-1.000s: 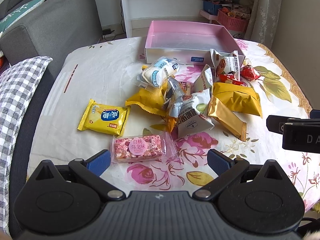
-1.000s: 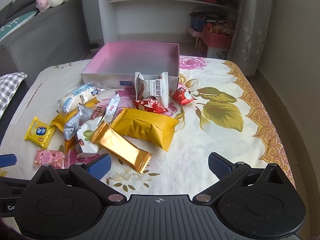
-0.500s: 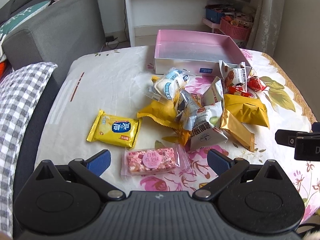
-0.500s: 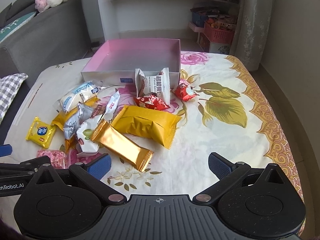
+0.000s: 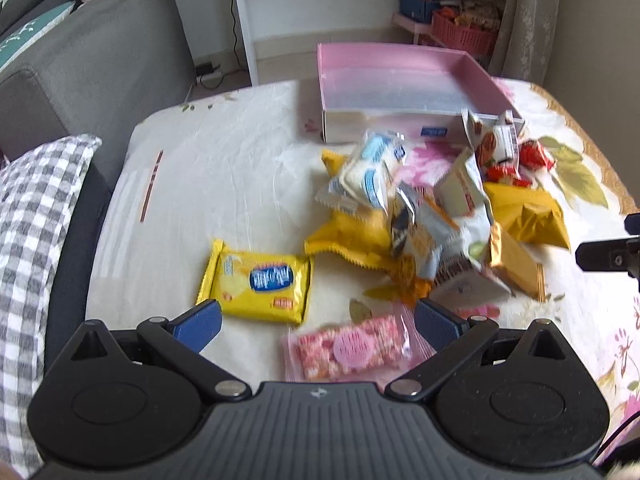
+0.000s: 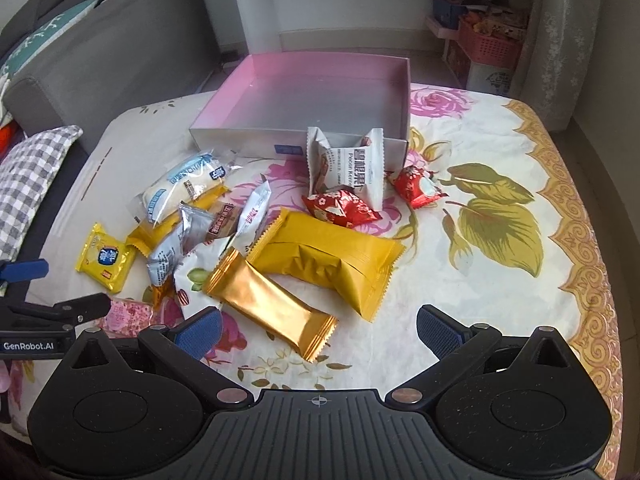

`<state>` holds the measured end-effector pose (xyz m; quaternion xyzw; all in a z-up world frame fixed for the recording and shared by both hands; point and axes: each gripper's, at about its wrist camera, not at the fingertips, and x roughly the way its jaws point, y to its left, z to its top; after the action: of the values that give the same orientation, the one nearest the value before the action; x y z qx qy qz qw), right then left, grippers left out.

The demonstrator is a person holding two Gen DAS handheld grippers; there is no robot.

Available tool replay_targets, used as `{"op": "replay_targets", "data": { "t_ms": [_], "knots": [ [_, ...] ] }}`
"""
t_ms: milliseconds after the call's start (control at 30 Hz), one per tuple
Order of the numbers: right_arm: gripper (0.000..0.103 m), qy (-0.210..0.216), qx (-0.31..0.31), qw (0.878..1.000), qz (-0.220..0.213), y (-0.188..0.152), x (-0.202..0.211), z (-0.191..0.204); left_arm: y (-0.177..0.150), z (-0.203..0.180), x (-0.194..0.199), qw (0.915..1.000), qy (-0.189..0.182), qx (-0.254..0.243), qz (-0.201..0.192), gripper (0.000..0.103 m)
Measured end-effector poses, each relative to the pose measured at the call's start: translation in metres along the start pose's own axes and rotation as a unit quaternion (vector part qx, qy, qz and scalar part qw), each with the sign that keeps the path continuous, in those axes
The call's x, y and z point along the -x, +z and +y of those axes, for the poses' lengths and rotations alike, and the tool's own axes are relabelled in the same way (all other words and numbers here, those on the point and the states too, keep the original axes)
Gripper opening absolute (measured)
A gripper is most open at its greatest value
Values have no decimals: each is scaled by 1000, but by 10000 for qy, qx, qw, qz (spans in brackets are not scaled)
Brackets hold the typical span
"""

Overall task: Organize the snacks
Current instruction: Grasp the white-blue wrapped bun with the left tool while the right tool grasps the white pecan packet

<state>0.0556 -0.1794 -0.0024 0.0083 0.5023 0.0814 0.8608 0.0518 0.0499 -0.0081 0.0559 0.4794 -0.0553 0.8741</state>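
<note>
Several snack packs lie in a heap on the floral cloth in front of an empty pink box [image 5: 400, 80], which also shows in the right wrist view [image 6: 320, 92]. My left gripper [image 5: 316, 322] is open and empty, just above a pink nougat pack [image 5: 352, 346], with a yellow biscuit pack [image 5: 260, 280] ahead on the left. My right gripper [image 6: 318, 330] is open and empty, just behind a gold bar pack [image 6: 272, 304] and a big yellow pack [image 6: 328, 264]. A white nut pack [image 6: 352, 168] leans on the box, with red packs [image 6: 340, 208] beside it.
A grey sofa [image 5: 92, 68] and a checked cushion [image 5: 28, 216] lie to the left. White shelves [image 6: 360, 0] and pink baskets [image 5: 464, 32] stand behind the table. The left gripper shows at the left edge of the right wrist view [image 6: 40, 316].
My left gripper has swung left and moved forward, so the pink pack now sits between its fingers. My right gripper has moved slightly closer to the snacks. Both stay open.
</note>
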Motion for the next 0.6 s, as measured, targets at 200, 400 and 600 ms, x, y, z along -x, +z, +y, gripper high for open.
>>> {"op": "replay_targets", "data": {
  "t_ms": [200,400,600],
  "knots": [
    [103,310,-117,9994,24,10,-23,-18,12,8,-15,9996,-164,-110,-194,102],
    [102,457,-182,9986,-181,29,-37,-37,35,15,-32,9971,-648,36,-397,94],
    [102,433,-567,9968,-363,47,-53,-60,51,6,-44,9930,-865,-125,-799,87]
  ]
}}
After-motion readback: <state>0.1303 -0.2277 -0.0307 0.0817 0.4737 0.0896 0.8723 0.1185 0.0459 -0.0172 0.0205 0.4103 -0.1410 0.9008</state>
